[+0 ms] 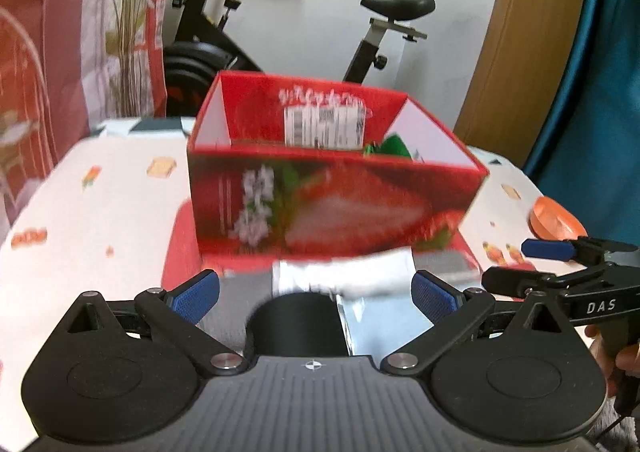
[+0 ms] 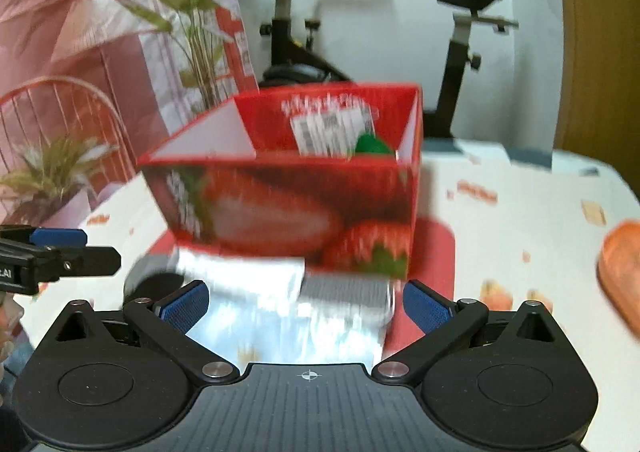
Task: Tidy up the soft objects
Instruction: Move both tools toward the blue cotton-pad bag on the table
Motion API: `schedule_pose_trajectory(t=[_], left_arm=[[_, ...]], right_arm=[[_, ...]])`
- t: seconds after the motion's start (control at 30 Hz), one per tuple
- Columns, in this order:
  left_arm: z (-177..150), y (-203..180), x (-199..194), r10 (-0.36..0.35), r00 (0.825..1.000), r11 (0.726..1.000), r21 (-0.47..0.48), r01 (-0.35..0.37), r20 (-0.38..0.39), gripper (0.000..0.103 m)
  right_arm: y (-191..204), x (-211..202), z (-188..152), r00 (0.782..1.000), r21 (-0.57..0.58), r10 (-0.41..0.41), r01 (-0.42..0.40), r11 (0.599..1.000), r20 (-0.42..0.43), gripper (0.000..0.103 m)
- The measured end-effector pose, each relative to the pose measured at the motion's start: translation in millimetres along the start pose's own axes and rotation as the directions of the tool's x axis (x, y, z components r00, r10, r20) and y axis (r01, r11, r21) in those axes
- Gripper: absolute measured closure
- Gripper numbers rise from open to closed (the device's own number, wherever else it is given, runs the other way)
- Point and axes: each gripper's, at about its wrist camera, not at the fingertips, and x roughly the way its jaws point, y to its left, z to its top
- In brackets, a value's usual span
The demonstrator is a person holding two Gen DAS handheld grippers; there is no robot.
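Table point(image 1: 100, 212) fills the near and middle ground, covered with a white cloth printed with small orange and yellow pictures. A red mat point(image 1: 180, 248) lies on it, and on that mat stands an open red box point(image 1: 328, 204) printed with strawberries, a white barcode label stuck on its inner far wall. Something green point(image 1: 394, 144) lies inside the box at its right end; the blur does not let me tell what it is. Just in front of the box, on the near side, lie a grey ribbed cloth point(image 2: 344, 288) and a shiny silvery sheet or pouch point(image 2: 288, 316), with a dark rounded thing point(image 1: 296, 324) beside them. An orange dish point(image 1: 554, 218) sits near the table's right edge.

Left hand-held gripper point(image 1: 316, 292) has its blue-padded fingers spread wide, nothing pinched; the soft things lie between and beyond them without visible contact. Right hand-held gripper point(image 2: 304, 304) is likewise spread wide over the silvery sheet, gripping nothing.

Beyond the far edge of the table stands a black exercise bike point(image 1: 224, 32) against a white wall. To the left hang pink and red patterned curtains point(image 2: 60, 12), with a leafy green plant point(image 2: 188, 12) in front of them and a red wire chair back point(image 2: 60, 100) lower down. A wooden panel point(image 1: 520, 32) rises at far right
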Motion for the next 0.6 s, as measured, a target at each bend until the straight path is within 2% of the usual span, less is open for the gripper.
schedule_pose_trajectory(t=[0.2, 0.47, 0.6], left_arm=[[-25, 2, -1, -0.028, 0.998, 0.999, -0.047, 0.025, -0.054, 0.003], [-53, -13, 0, -0.105, 0.986, 0.994, -0.051, 0.1, -0.129, 0.007], [-60, -17, 1, -0.148, 0.976, 0.988, -0.057, 0.141, -0.158, 0.014]], right_arm=[[-2, -6, -36, 0.997, 0.035, 0.006, -0.003, 0.999, -0.078, 0.001], [6, -16, -59, 0.992, 0.042, 0.023, -0.018, 0.999, -0.12, 0.001], [8, -16, -67, 0.988, 0.054, 0.038, -0.03, 0.998, -0.149, 0.003]])
